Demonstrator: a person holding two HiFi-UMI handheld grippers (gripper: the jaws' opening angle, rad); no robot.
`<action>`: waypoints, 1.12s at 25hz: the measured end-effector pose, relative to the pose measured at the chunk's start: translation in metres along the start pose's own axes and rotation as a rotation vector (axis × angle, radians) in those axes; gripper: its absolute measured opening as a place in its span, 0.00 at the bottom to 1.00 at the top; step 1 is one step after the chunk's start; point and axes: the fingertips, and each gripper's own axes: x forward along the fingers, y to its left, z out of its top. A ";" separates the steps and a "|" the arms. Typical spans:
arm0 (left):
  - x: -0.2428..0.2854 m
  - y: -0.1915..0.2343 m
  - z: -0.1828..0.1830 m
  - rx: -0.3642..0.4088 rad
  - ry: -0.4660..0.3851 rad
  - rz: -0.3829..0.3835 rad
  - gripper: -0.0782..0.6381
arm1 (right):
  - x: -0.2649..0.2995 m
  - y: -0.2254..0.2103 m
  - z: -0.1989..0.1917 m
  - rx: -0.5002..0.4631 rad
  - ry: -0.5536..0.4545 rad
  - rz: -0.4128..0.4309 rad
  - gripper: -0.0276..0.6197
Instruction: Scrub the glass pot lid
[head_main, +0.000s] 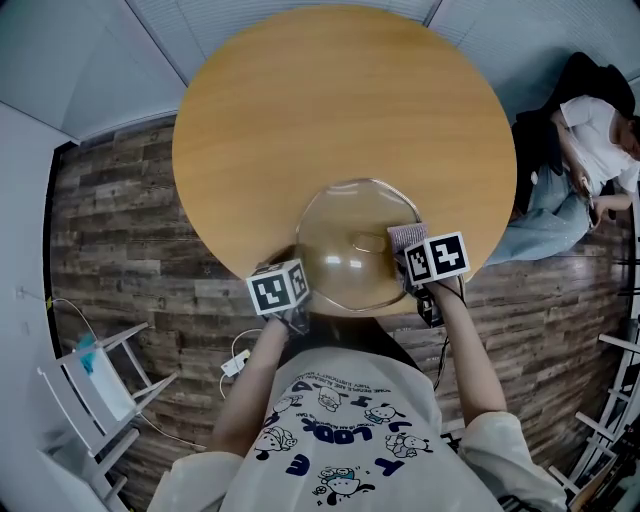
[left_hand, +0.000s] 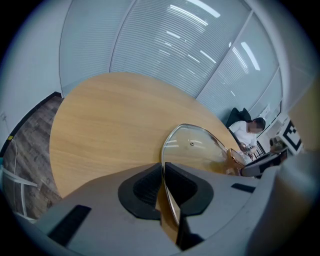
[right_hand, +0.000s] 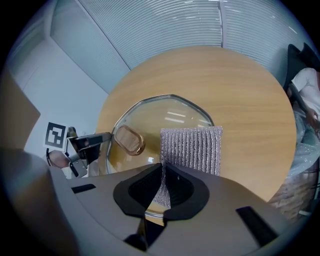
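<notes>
Round light-wood bench fills upper centre of head view. Clear round glass pot lid with thin metal rim sits at bench's near edge, directly ahead of person. Left claw clamped tight on lid's rim, glass edge running between jaws. Right claw pinched closed on grey ribbed scrubbing pad. Pad lies against lid's right side, just beside amber oval knob at lid's centre.
</notes>
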 end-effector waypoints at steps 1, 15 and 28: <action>0.000 0.000 0.000 0.002 0.001 0.000 0.15 | 0.000 0.001 -0.002 0.002 0.000 0.002 0.11; 0.002 0.000 0.001 0.016 0.007 -0.006 0.15 | 0.001 0.010 -0.020 0.011 0.002 0.006 0.11; 0.003 0.000 0.001 0.022 0.009 -0.009 0.15 | 0.006 0.032 -0.041 -0.004 0.029 0.036 0.11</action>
